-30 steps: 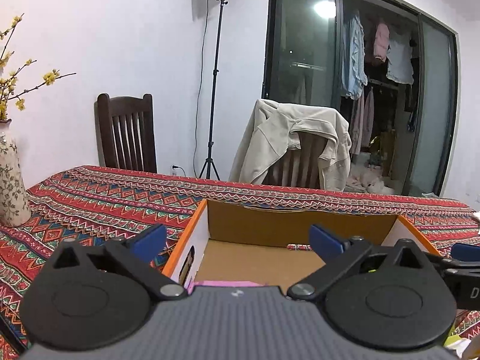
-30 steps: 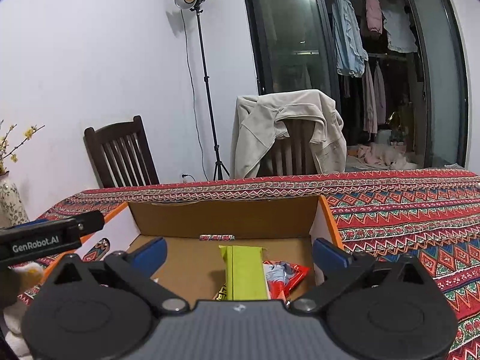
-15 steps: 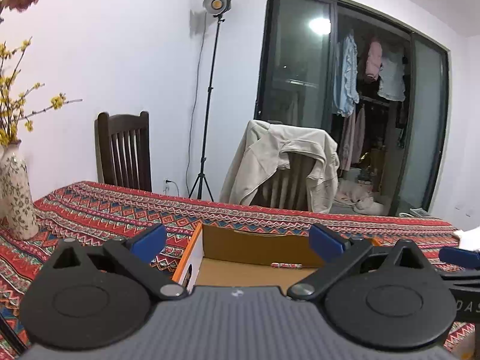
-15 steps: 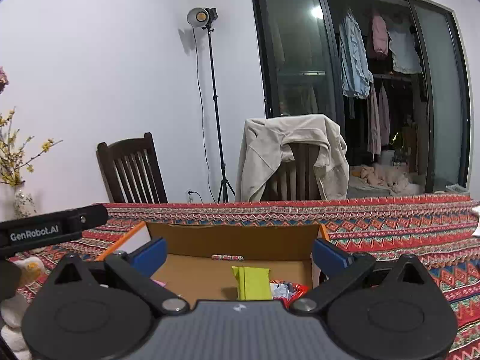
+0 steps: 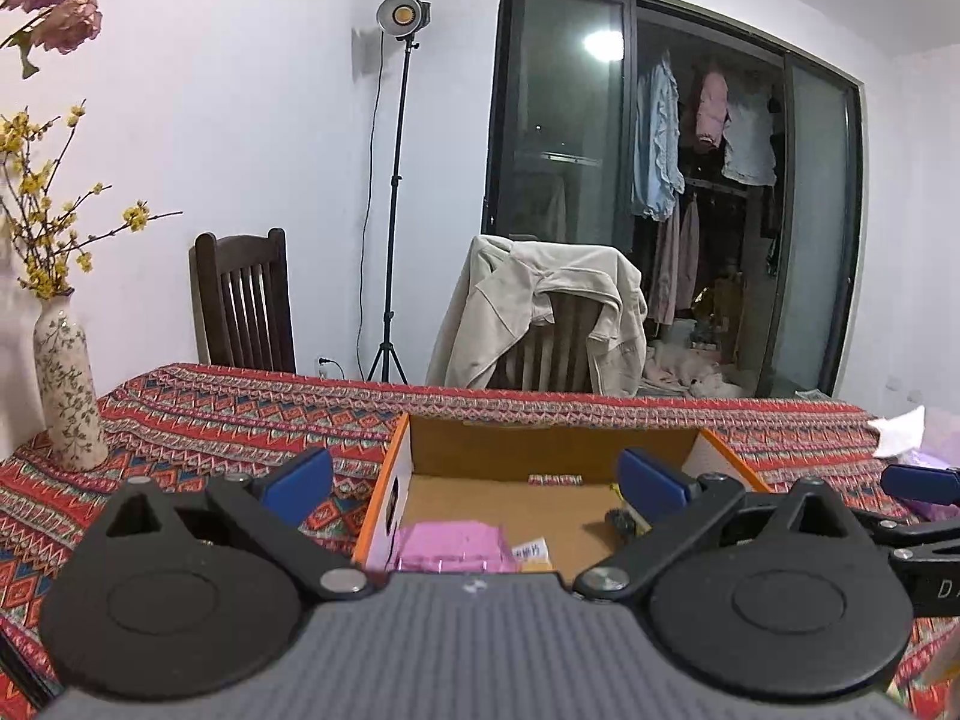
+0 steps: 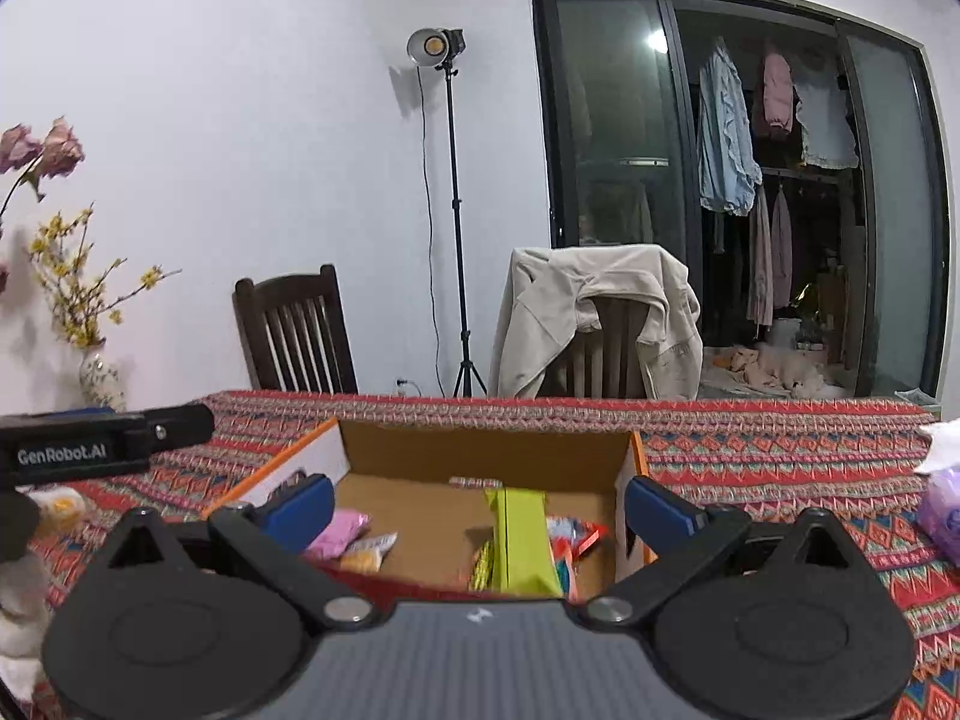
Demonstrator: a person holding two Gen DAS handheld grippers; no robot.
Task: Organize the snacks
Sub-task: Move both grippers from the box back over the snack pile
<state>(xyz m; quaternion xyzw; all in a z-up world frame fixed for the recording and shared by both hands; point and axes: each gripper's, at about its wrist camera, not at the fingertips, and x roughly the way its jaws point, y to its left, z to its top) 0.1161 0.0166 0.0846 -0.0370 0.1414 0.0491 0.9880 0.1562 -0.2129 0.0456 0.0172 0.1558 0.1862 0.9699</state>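
Observation:
An open cardboard box point(image 5: 552, 441) point(image 6: 486, 450) with an orange rim sits on the patterned tablecloth. Inside lie a pink packet point(image 5: 450, 546) point(image 6: 339, 531), a green packet point(image 6: 522, 540) standing upright, a red-and-white packet point(image 6: 579, 534), a small yellow packet point(image 6: 369, 549) and a thin striped bar point(image 5: 555, 479) at the back wall. My left gripper point(image 5: 474, 483) is open with nothing between its blue fingers, held just in front of the box. My right gripper point(image 6: 480, 507) is open too and holds nothing, facing the box. The right gripper's fingertip point(image 5: 921, 483) shows at the left view's right edge.
A floral vase point(image 5: 66, 384) with yellow twigs stands at the table's left. Two wooden chairs point(image 5: 246, 306), one draped with a beige jacket point(image 5: 540, 312), stand behind the table by a lamp stand point(image 5: 393, 192). A purple bag point(image 6: 942, 507) and white paper point(image 5: 897, 429) lie at the right.
Both grippers have drawn back and risen from the box, so it sits lower and farther in both views. Both stay open with nothing in them.

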